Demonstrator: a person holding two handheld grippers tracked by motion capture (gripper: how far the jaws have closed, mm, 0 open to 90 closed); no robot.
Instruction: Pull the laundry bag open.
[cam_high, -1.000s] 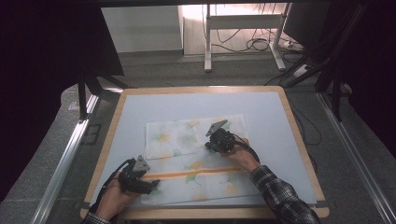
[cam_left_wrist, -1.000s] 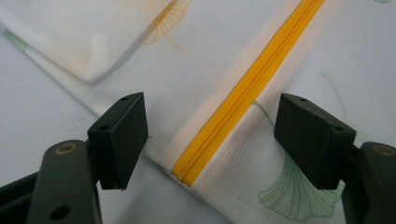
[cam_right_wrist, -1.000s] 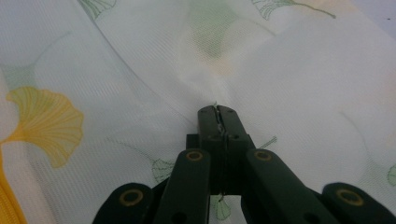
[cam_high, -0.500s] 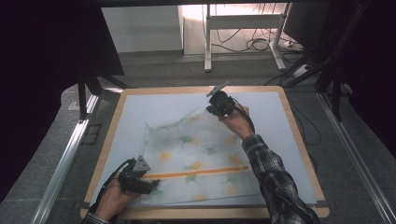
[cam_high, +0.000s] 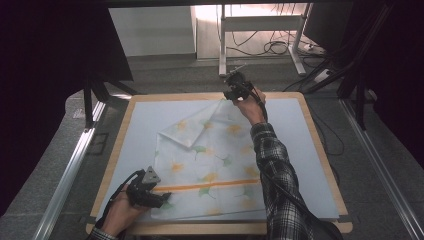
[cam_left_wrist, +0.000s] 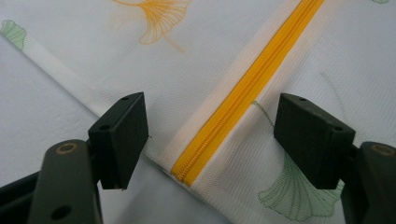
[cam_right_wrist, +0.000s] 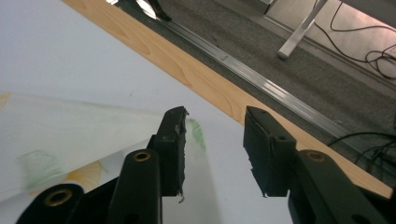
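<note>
A white cloth cover printed with ginkgo leaves lies on the pale blue table top. A yellow zipper runs across its near part. My left gripper rests at the cloth's near left edge. Its jaws stand open on either side of the zipper's end, over the cloth. My right gripper hovers at the table's far edge above the cloth's far corner. Its jaws have just been opening, and the cloth corner lies loose beside one jaw, not pinched.
The table has a wooden rim. The cloth's far left part stays folded over in a triangle. Beyond the far edge are a grey floor, a metal rail, white desk legs and cables.
The right hand carried the cloth's folded-over corner from the table's middle up to the far edge, spreading the cloth out, then opened its jaws off it. The left gripper stayed put.
</note>
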